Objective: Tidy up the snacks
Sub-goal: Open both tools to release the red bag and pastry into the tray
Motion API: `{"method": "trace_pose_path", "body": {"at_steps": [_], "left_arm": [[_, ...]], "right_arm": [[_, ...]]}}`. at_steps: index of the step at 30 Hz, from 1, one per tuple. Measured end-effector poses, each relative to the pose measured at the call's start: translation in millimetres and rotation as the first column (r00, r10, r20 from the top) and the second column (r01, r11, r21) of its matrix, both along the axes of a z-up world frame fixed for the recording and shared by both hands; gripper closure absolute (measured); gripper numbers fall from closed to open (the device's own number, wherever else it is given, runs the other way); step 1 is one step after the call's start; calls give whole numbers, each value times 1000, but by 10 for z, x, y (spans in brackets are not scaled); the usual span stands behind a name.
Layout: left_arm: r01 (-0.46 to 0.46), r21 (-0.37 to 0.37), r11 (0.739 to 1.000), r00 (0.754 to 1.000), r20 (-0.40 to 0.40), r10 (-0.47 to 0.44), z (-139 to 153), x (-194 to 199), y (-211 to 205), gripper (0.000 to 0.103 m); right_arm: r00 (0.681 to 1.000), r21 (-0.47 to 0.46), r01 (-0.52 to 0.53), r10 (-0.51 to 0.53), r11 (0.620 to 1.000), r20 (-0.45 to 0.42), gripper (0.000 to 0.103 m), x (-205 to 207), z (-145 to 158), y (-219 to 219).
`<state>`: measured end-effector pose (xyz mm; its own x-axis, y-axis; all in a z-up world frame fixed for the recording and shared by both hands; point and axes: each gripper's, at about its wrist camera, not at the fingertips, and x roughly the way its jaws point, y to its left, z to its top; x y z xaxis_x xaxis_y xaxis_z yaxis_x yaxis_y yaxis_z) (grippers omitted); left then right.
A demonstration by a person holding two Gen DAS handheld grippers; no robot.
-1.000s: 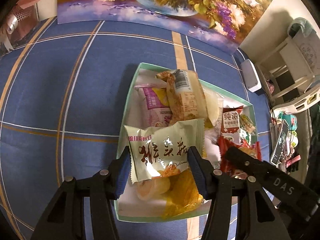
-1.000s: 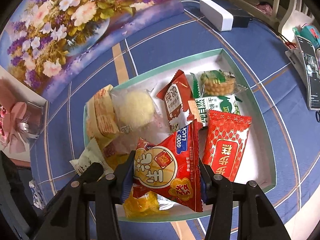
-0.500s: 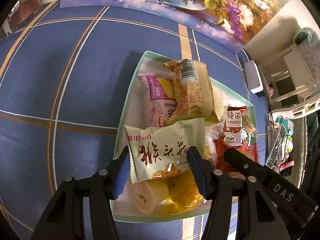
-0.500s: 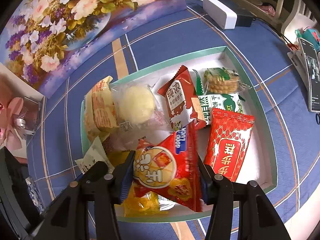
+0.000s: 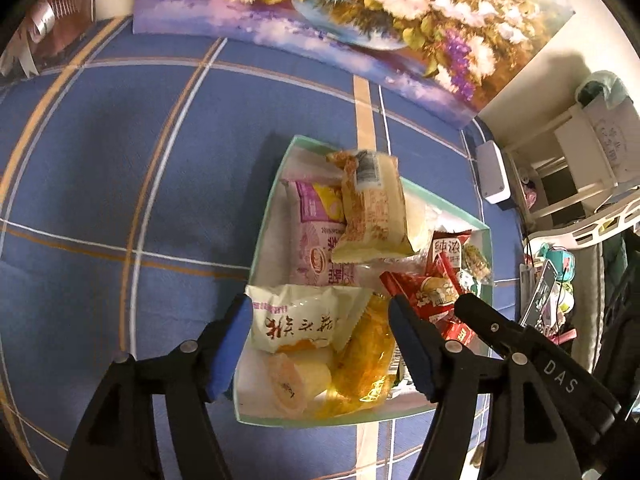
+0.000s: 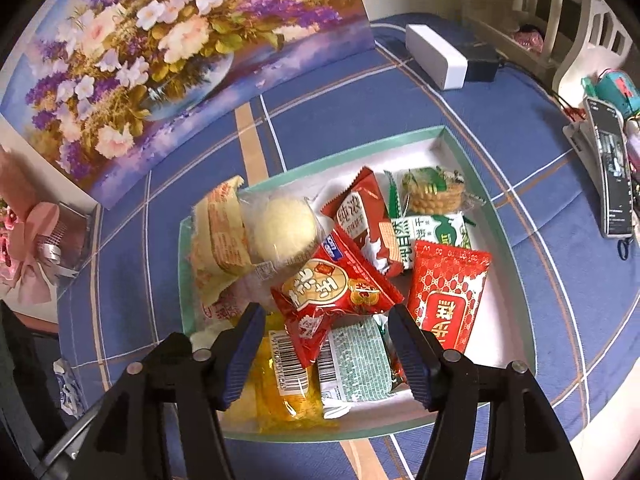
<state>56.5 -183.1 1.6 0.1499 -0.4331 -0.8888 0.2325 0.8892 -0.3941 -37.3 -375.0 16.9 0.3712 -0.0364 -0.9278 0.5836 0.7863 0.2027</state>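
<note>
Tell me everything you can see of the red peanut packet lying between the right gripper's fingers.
The red peanut packet is a glossy, puffy foil pouch with crimped ends, a cream badge with red characters and a small blue logo patch. It lies tilted in the mint-rimmed box, on top of a packet with a barcode and a yellow packet, beside a red-and-brown milk biscuit pack. The right gripper has just been opening; its blue pads stand clear of the packet, so it is released.

I see the box [image 6: 516, 264] at frame centre on the tablecloth [image 6: 328, 120], snack packets [image 6: 332, 292] piled inside, the painting [image 6: 160, 48] upper left behind it.
</note>
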Motion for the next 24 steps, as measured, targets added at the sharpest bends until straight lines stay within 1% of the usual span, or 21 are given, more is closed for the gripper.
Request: {"method": "trace_pose_path", "body": {"at_steps": [3,4,7,9,10,11,16,19,20,24], "left_arm": [[-15,13,1000,999,33,15,92,10,70,30],[-25,22,999,999,48,24,120,17,105,30],[-63,86,994,993,106,54,176,40,179,29],[-91,146,985,987,147,70,186,72,226,25],[-102,169,980,984,160,75,182,87,245,15],[-114,191,975,981,176,80,178,94,273,12],[-155,260,953,967,239,92,194,131,406,12],[-171,297,939,958,272,89,207,137,436,9],[-176,304,936,956,280,89,206,138,438,8],[-195,314,929,952,287,103,200,127,508,8]], "right_arm": [[1000,-16,-1,1,1000,17,35,-9,52,1],[1000,-20,-1,2,1000,19,33,-4,58,6],[999,-34,-12,13,999,31,26,7,82,25],[999,-45,-22,23,999,34,24,22,98,53],[999,-52,-27,29,998,35,22,32,107,74],[999,-58,-31,33,998,35,21,43,112,98],[997,-90,-58,62,994,46,13,92,157,194],[995,-109,-76,82,991,57,2,121,189,256],[994,-116,-83,91,990,63,0,131,203,279],[990,-136,-104,116,985,83,0,153,247,365]]}}
